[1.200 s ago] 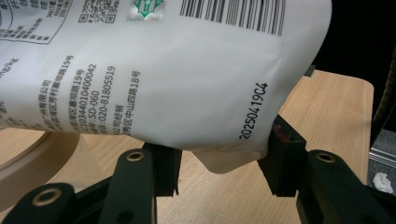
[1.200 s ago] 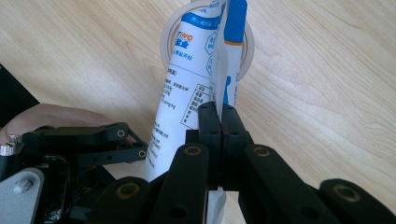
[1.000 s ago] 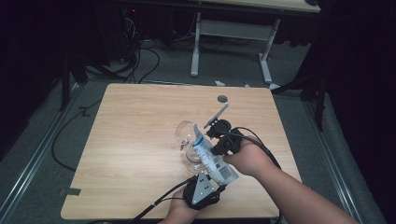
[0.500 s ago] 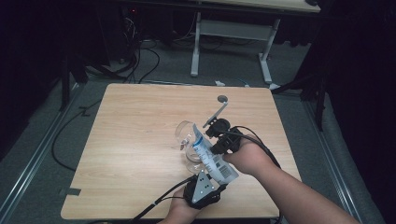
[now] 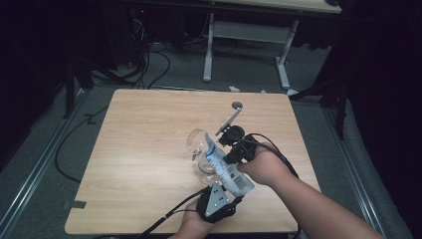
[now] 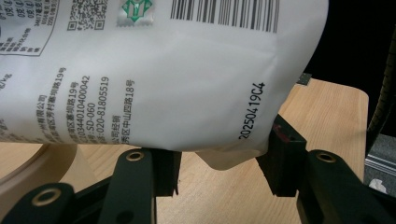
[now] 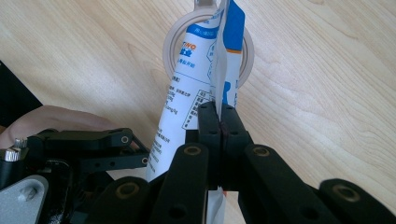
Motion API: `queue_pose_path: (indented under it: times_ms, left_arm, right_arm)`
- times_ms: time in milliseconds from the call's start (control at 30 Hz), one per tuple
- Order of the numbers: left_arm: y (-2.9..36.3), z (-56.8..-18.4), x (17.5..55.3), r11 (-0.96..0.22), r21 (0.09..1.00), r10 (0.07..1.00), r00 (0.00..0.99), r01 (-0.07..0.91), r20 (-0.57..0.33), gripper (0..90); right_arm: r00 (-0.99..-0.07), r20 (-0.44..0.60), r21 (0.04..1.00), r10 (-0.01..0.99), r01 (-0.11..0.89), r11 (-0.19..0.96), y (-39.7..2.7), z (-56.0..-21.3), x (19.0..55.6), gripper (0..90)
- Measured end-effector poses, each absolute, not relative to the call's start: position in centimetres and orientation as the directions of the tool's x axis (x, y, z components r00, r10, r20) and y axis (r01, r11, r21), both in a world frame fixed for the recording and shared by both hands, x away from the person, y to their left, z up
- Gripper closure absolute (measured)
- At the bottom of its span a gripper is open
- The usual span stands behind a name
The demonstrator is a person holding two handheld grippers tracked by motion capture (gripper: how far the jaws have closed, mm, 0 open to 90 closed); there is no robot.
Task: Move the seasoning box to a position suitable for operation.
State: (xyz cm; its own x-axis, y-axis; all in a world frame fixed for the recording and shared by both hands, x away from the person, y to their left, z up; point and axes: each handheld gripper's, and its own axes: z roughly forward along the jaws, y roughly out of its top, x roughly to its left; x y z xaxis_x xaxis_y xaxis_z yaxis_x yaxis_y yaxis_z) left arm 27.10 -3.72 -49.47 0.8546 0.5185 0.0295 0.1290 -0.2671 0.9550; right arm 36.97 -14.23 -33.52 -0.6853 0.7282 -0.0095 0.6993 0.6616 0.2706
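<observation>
Both grippers hold a white and blue pouch (image 5: 226,167) slanted over a clear glass (image 5: 199,149) that lies or leans on the wooden table (image 5: 144,149), so the step in hand looks like pouring the pouch's contents into the glass. The right gripper (image 7: 219,123) has its jaws pressed together on a thin seam of the pouch near its upper, blue-printed end; beyond its tips, the round rim of the glass sits directly behind the pouch's mouth. The left gripper (image 6: 217,175) stands half open around the pouch's lower, barcoded end, and the bag's bottom corner rests against the inner face of one jaw, the other jaw just under the bag; whether both pads truly press on it cannot be told, so it seems to cradle rather than clamp. In the high view the pouch runs from the left gripper (image 5: 216,201) up and away to the right gripper (image 5: 234,149), its far tip at the glass. Nothing can be seen inside the glass, and no stream shows. The next move probably calls for raising the pouch's bottom end with its mouth kept over the rim. A small round object (image 5: 237,105) lies on the table beyond both grippers.
</observation>
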Motion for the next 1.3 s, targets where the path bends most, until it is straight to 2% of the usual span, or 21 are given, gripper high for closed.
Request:
queue_pose_path:
  times_ms: [333,367,1300]
  left_arm:
    - [-3.87,-49.46,27.21,-0.265,0.955,0.515,0.857,0.131,0.025,54.3]
    - [-3.87,-49.45,27.24,-0.265,0.955,0.516,0.856,0.131,0.026,54.3]
    - [-3.98,-49.19,27.63,-0.257,0.958,0.516,0.856,0.128,0.024,54.2]
  right_arm:
    - [-0.665,-0.011,0.258,0.747,0.72,0.645,-14.0,-33.57,36.98,90.0]
    - [-0.687,-0.018,0.265,0.727,0.698,0.666,-14.08,-33.61,37.19,90.0]
    - [-0.694,-0.034,0.261,0.72,0.689,0.676,-13.54,-33.61,37.81,90.0]
